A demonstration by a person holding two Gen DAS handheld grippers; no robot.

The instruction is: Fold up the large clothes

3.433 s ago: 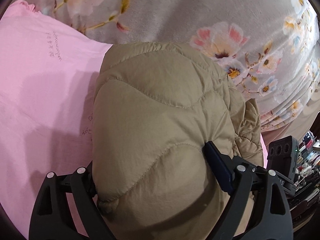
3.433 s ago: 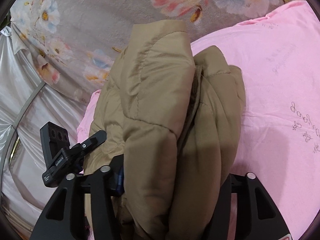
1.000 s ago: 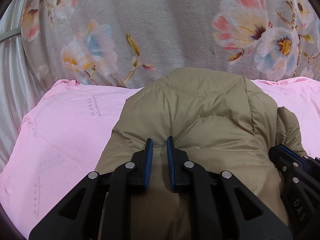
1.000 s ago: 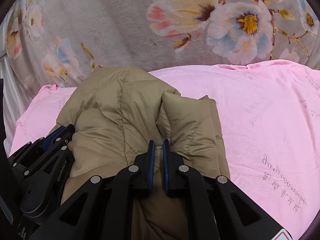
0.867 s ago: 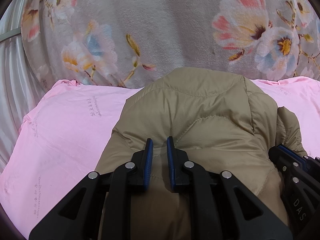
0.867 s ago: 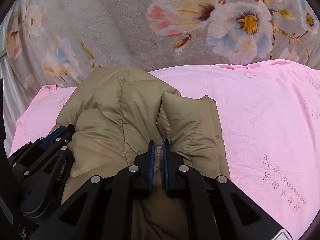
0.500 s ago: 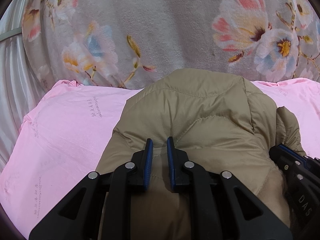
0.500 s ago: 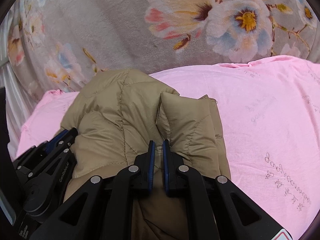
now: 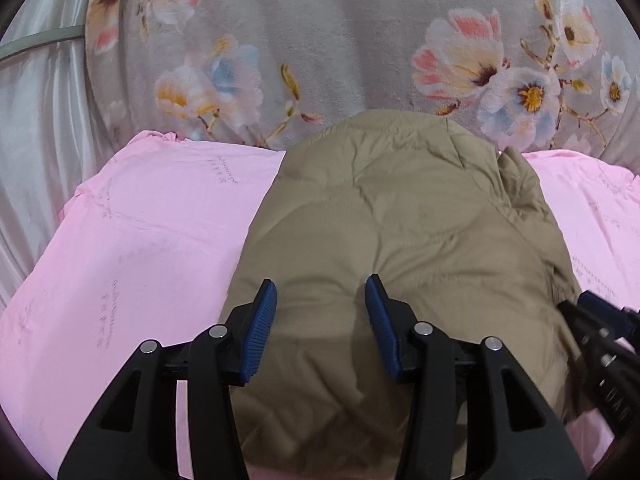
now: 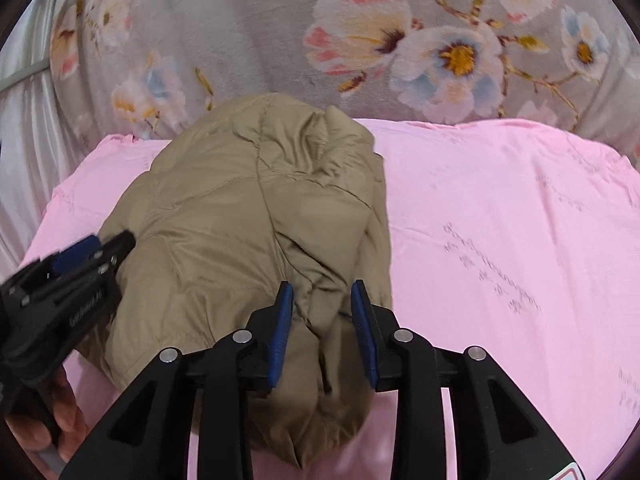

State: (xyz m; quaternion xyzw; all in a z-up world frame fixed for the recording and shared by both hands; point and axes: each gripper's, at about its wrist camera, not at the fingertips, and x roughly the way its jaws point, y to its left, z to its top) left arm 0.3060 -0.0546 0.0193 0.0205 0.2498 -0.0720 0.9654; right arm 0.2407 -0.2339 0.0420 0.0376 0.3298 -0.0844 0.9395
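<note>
Flanking jacket (image 9: 400,220): floral blanket (image 9: 340,40), curtain (image 9: 36,120)

A second ago both grippers pinched the padded khaki jacket (image 9: 400,216) with jaws nearly closed. Now the left gripper (image 9: 320,320) and the right gripper (image 10: 322,320) have let go: their jaws are opening, with fabric lying loose between the pads, and both have drawn back from the jacket, which has settled on the pink sheet (image 10: 500,220).

Both wrist cameras look down, close, sharing the khaki jacket (image 9: 400,220) on pink sheet (image 10: 500,220).
</note>
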